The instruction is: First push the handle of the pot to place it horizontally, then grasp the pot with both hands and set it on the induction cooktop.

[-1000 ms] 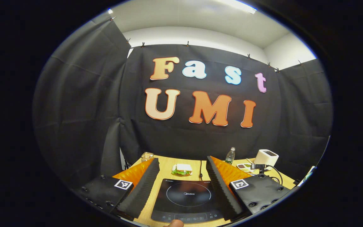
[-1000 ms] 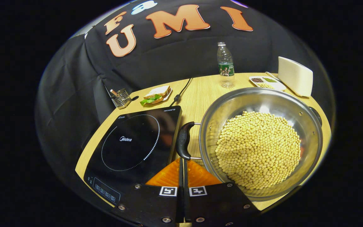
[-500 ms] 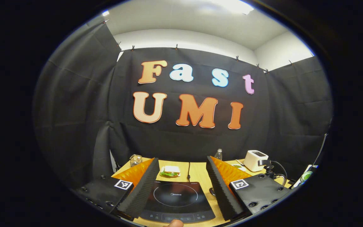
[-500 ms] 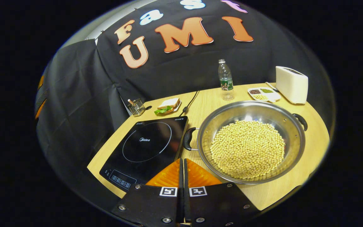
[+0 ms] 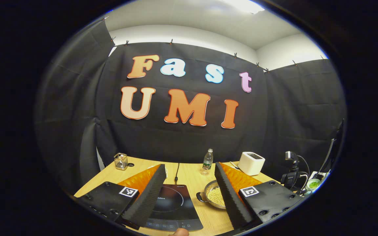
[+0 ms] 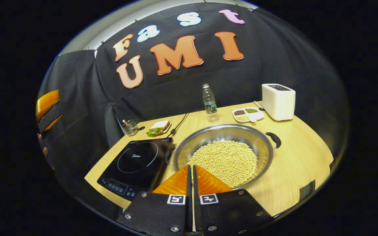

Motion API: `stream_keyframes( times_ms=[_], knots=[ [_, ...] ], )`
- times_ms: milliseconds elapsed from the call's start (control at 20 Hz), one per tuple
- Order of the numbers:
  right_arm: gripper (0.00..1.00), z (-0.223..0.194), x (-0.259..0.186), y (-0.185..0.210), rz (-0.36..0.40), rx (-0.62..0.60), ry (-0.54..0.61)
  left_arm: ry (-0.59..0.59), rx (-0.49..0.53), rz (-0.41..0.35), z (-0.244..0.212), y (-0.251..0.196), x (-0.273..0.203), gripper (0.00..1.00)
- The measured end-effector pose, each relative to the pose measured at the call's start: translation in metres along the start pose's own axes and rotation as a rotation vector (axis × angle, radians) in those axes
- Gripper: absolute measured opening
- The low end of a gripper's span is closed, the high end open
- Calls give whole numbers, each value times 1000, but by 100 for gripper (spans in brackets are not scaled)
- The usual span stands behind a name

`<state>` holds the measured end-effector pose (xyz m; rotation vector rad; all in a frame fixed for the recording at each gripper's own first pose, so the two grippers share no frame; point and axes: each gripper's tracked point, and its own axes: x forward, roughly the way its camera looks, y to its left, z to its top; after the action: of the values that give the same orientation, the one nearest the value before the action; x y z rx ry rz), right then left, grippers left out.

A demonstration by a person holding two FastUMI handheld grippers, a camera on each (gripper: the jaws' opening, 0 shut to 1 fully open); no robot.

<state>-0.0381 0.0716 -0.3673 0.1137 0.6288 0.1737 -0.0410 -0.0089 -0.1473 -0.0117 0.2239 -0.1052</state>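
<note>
pot [image 6: 223,154] of beans sits on counter [image 6: 294,167] just right of cooktop [image 6: 136,162]; handle axis now runs left-right, handle [image 6: 273,139] out right. Next: both grippers down to the handles, lift level. right gripper [image 6: 191,173] fingers pressed together, must open; left gripper [image 5: 189,186] fingers spread

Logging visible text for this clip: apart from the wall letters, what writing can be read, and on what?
"Midea": inside the ring on the cooktop.
Corner print and control panel on the cooktop: too small to read.
Label on the bottle: too small to read.
</note>
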Motion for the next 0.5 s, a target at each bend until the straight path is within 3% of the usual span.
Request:
stream_keyframes(
  times_ms=[150, 300, 500],
  knots=[
    [9, 6, -9, -33, -49, 40, -25, -1, 1, -41, -13, -25, 17, 97],
    [35, 11, -15, -73, -132, 38, -50, 50, -27, -88, -40, -49, 36, 97],
    [58, 17, -25, -107, -184, 62, -71, 101, -90, -136, -63, -71, 63, 98]
  ],
)
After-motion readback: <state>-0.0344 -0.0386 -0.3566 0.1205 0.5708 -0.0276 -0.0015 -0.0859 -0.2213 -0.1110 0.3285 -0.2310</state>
